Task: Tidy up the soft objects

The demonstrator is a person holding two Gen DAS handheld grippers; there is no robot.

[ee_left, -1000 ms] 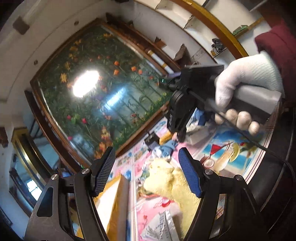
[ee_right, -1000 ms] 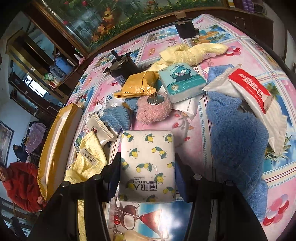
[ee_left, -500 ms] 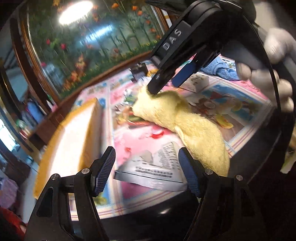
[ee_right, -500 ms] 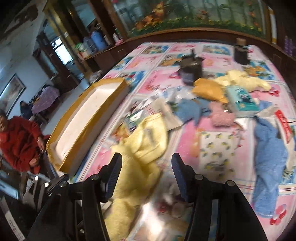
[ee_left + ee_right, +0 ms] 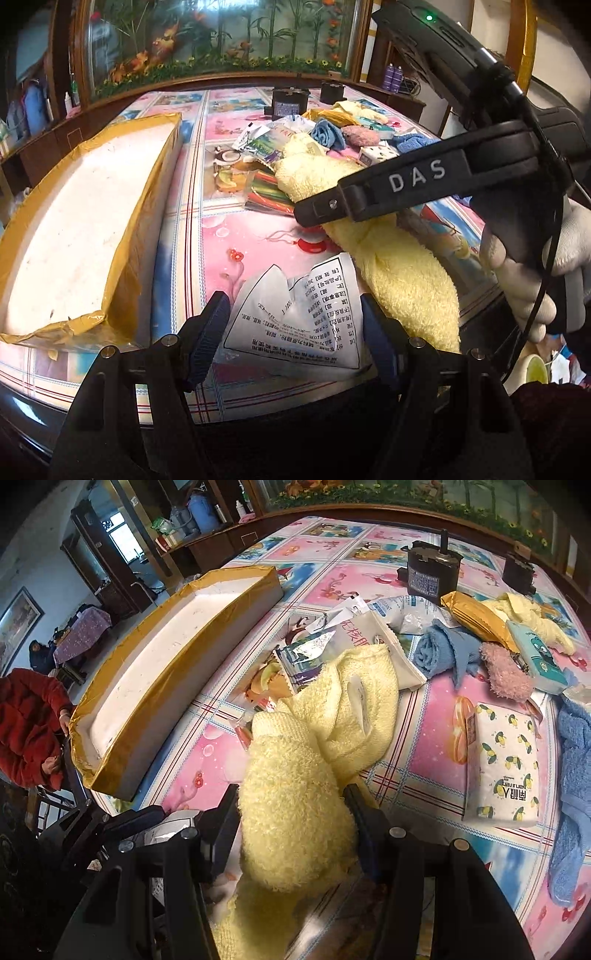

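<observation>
A long yellow towel (image 5: 295,794) lies along the table's near edge; it also shows in the left wrist view (image 5: 402,273). My right gripper (image 5: 291,812) is open with its jaws around the towel's near end. My left gripper (image 5: 293,321) is open, its jaws either side of a white printed packet (image 5: 303,310) at the table edge. A white foam tray with yellow tape (image 5: 74,229) lies at the left; it also shows in the right wrist view (image 5: 166,664). A lemon-print tissue pack (image 5: 502,760) lies on the table to the right.
Blue towels (image 5: 576,797), a small blue cloth (image 5: 439,653), a pink puff (image 5: 506,672), a teal tissue pack (image 5: 535,653), snack packets (image 5: 354,646) and a yellow bag (image 5: 476,620) crowd the table. Two black cans (image 5: 432,572) stand at the back. A person in red (image 5: 26,720) sits left.
My right gripper let go of the lemon tissue pack, swung left and came down around the yellow towel. My left gripper tipped down from the wall painting to the white packet.
</observation>
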